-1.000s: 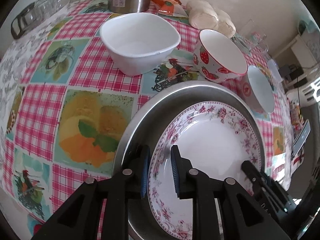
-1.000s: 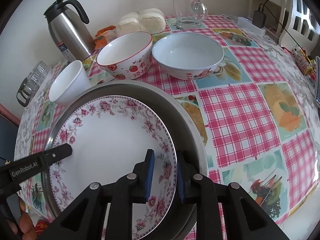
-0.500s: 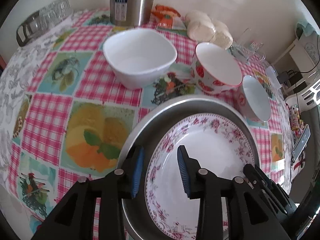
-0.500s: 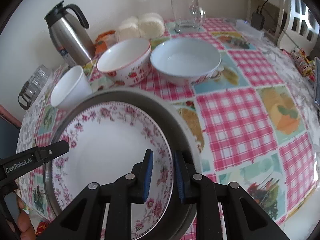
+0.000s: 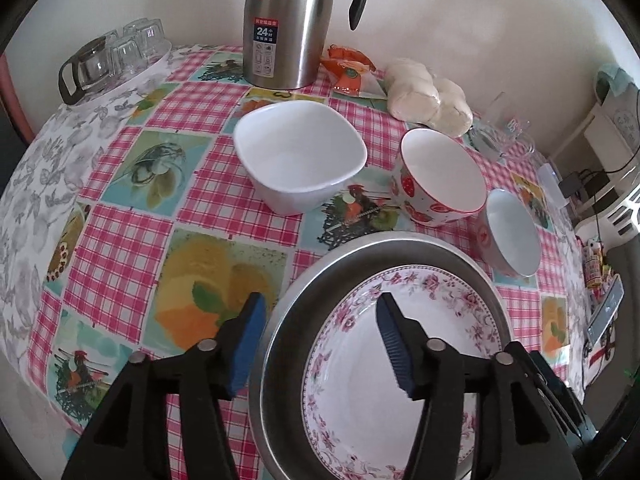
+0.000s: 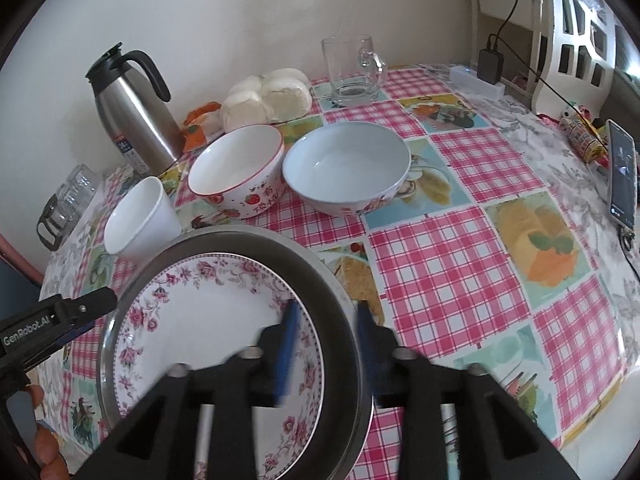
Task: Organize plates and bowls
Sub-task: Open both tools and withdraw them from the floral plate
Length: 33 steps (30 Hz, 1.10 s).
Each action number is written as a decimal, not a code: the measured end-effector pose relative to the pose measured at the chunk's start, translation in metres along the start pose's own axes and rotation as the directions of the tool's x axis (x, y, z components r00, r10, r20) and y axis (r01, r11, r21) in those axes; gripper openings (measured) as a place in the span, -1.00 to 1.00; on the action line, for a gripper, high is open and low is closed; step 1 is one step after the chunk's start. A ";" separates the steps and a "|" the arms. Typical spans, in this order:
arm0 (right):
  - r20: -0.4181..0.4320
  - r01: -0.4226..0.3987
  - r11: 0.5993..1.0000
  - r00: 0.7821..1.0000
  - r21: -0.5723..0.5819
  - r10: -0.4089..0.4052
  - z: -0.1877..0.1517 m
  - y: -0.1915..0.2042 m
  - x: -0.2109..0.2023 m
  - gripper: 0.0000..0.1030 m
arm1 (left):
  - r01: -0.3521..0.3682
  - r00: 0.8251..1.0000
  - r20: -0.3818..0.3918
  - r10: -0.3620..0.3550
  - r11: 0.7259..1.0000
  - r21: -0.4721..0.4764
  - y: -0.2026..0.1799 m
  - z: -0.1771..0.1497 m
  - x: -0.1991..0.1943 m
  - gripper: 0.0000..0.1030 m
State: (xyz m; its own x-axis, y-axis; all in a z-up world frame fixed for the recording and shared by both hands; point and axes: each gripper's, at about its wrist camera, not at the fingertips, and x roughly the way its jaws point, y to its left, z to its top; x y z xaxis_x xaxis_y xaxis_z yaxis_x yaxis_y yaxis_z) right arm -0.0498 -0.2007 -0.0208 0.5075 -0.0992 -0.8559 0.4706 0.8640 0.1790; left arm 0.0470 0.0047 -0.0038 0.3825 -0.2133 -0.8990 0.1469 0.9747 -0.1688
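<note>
A floral-rimmed plate lies inside a round steel tray at the table's near edge. My left gripper is open, its jaws straddling the tray's left rim. My right gripper is open, its jaws either side of the tray's right rim. Behind the tray stand a white square bowl, a strawberry bowl and a pale blue bowl.
A steel thermos, bagged buns, a glass mug and glassware stand at the back. A phone lies at the right edge. The checked tablecloth covers the table.
Both grippers opened and let go of the plate's rim. Both pulled back and up, so more of the table shows.
</note>
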 end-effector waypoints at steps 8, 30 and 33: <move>0.001 0.001 1.000 1.000 -0.019 -0.001 -0.001 0.001 0.001 0.45 | -0.065 0.998 0.010 0.065 0.996 0.063 -0.007 -0.002 0.003 0.71; -0.006 0.023 0.999 1.000 -0.032 -0.023 -0.003 0.000 0.007 0.94 | -0.160 0.987 0.000 0.161 0.985 0.070 -0.001 -0.004 0.012 0.82; -0.002 0.012 1.000 1.000 -0.028 -0.012 -0.003 0.000 0.007 1.00 | -0.160 0.987 0.004 0.160 0.985 0.059 0.001 -0.003 0.010 0.82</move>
State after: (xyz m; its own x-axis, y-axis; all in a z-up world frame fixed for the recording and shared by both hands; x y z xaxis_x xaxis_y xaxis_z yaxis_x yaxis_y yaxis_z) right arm -0.0482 -0.1999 -0.0285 0.5000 -0.1084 -0.8592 0.4563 0.8762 0.1550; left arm 0.0483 0.0035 -0.0145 0.4050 -0.0550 -0.9127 0.1377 0.9905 0.0015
